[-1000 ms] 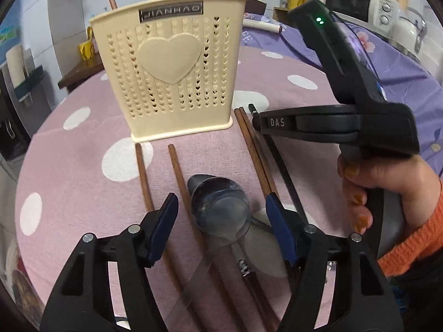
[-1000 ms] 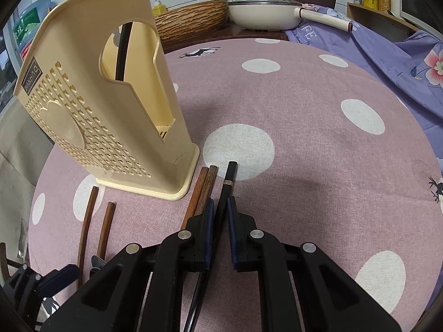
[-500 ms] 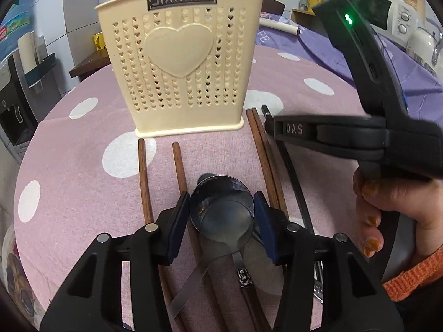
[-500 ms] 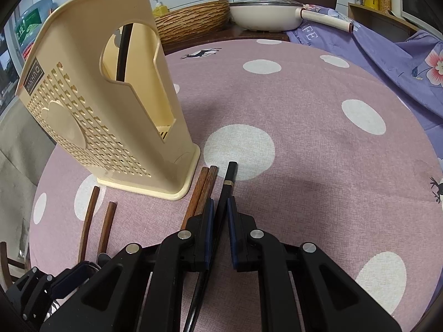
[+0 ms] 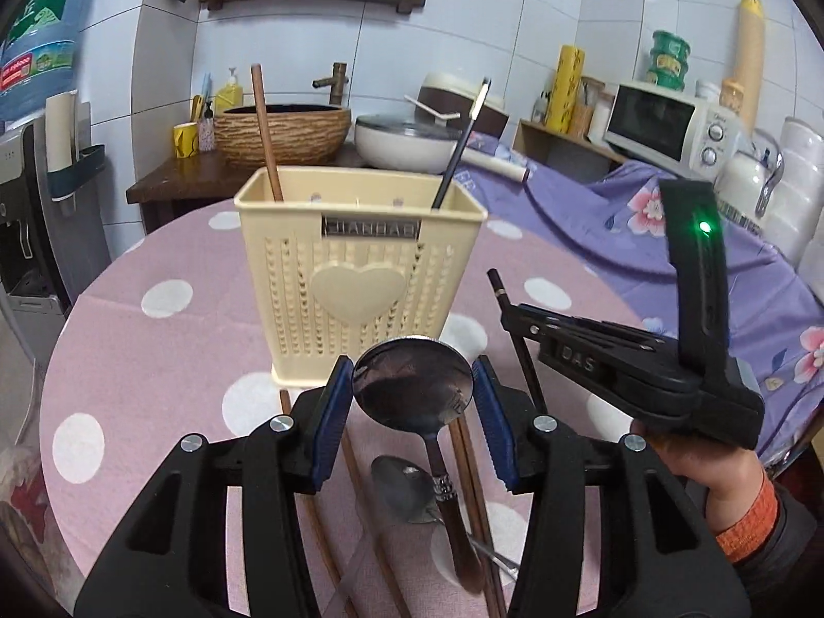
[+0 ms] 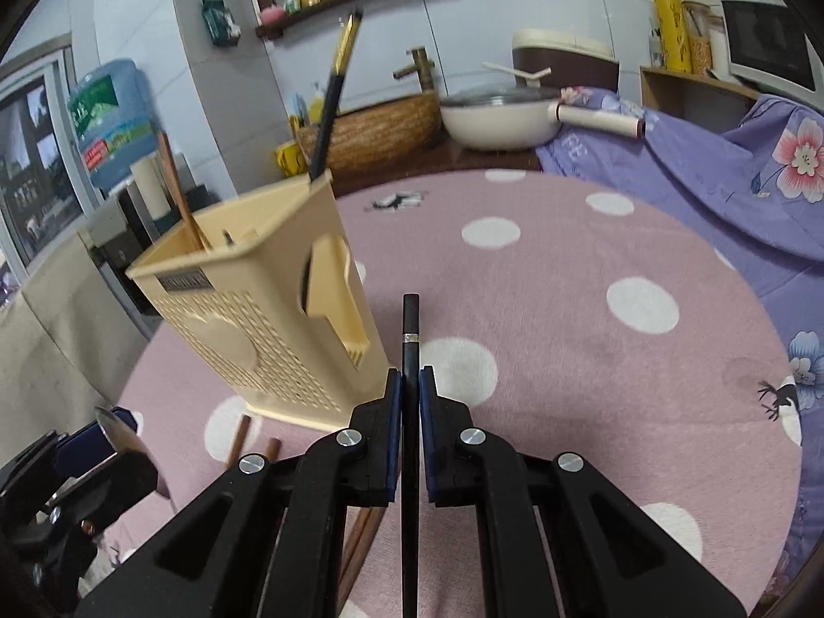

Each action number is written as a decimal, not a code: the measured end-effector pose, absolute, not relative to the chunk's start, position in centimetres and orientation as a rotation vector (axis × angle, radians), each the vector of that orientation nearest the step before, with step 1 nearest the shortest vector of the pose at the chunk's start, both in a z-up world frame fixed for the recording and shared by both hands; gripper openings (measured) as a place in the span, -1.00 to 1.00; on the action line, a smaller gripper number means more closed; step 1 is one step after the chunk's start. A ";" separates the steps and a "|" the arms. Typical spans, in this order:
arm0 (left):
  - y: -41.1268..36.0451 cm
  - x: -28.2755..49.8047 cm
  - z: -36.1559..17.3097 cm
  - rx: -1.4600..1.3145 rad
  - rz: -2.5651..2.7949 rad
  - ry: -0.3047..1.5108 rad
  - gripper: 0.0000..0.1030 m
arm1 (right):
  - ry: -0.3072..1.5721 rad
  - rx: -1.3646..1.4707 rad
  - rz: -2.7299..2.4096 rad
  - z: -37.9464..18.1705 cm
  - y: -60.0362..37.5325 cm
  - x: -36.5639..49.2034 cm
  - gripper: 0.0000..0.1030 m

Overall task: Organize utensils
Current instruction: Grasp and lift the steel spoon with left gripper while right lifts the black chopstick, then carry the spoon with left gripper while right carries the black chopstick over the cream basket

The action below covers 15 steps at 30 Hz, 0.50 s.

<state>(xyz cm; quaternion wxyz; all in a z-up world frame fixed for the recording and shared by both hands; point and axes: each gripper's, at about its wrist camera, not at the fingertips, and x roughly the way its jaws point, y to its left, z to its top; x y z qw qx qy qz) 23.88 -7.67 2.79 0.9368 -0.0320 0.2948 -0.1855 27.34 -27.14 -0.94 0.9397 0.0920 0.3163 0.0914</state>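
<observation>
Spoon (image 5: 412, 389), bowl clamped between the left gripper (image 5: 412, 407) pads, handle slanting down toward the camera, its end blurred. Black chopstick (image 6: 410, 340), pinched in the closed right gripper (image 6: 410, 394), points away along the fingers (near end cut off below). Beyond: cream holder (image 5: 360, 283) standing on the dotted table (image 6: 592, 360).

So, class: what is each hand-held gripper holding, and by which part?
Left hand-held gripper: metal spoon, by the bowl's edges. Right hand-held gripper: black chopstick, gripped just below its banded end.
</observation>
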 end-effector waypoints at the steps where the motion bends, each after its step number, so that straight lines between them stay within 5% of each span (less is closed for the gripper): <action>1: -7.4 23.9 3.3 -0.077 -0.385 0.591 -0.08 | 0.627 0.200 0.193 -0.3 -27.4 26.9 -0.86; 15: -6.5 22.5 6.3 -0.097 -0.387 0.499 -0.08 | 0.445 0.148 0.284 5.3 -27.9 22.4 -0.86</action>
